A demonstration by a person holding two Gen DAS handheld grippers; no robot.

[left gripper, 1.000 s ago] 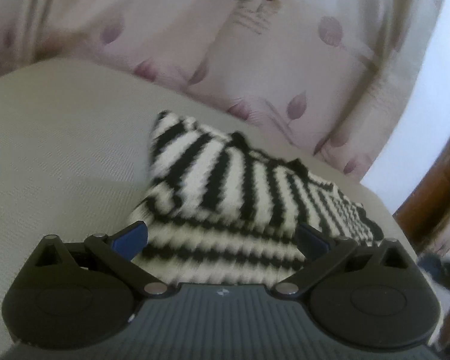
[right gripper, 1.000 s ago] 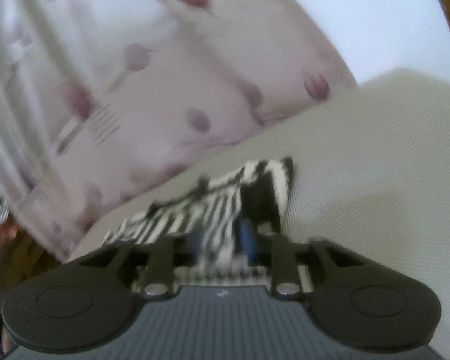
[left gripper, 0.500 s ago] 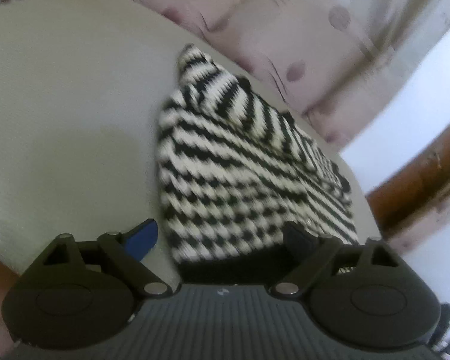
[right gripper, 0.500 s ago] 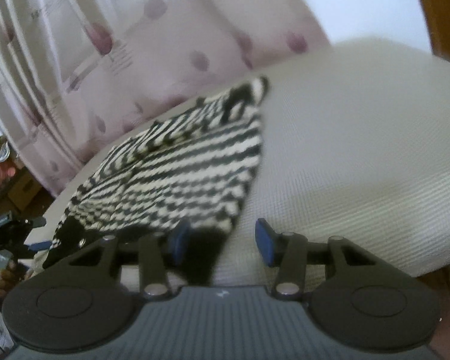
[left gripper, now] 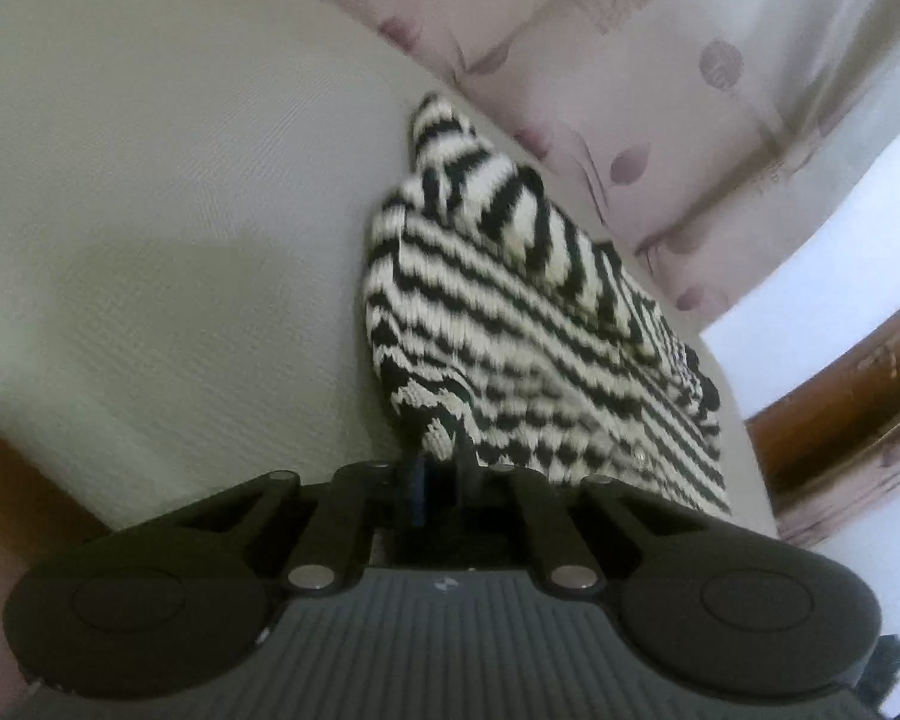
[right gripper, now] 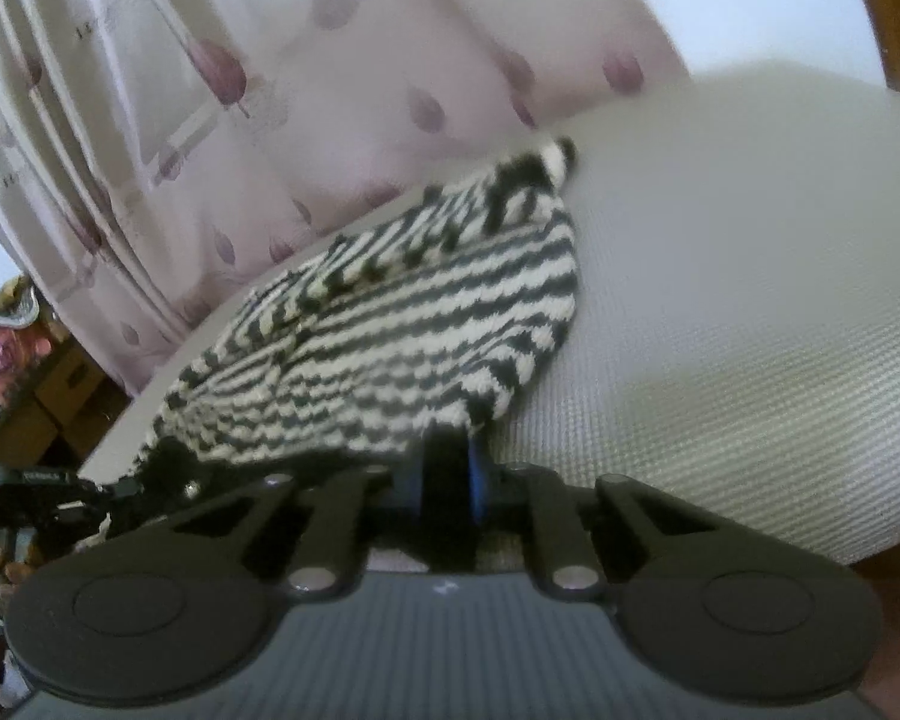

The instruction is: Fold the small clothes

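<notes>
A small black-and-white striped knit garment (left gripper: 528, 312) lies on a pale grey textured cushion (left gripper: 168, 228). My left gripper (left gripper: 438, 468) is shut on the garment's near edge at its left corner. In the right wrist view the same garment (right gripper: 402, 330) spreads away toward the curtain, and my right gripper (right gripper: 447, 468) is shut on its near edge at the right corner. Both pinched edges are dark and bunched between the blue-padded fingers.
A pink flowered curtain (left gripper: 630, 90) hangs right behind the cushion. A brown wooden frame (left gripper: 840, 420) stands at the right. The cushion's front edge (right gripper: 810, 528) drops off close to my right gripper. Cardboard boxes and clutter (right gripper: 30, 384) sit at far left.
Both grippers have closed: a second ago the left was wide open over the garment, half a second ago the right was open. Both dropped to the near edge and pinched it.
</notes>
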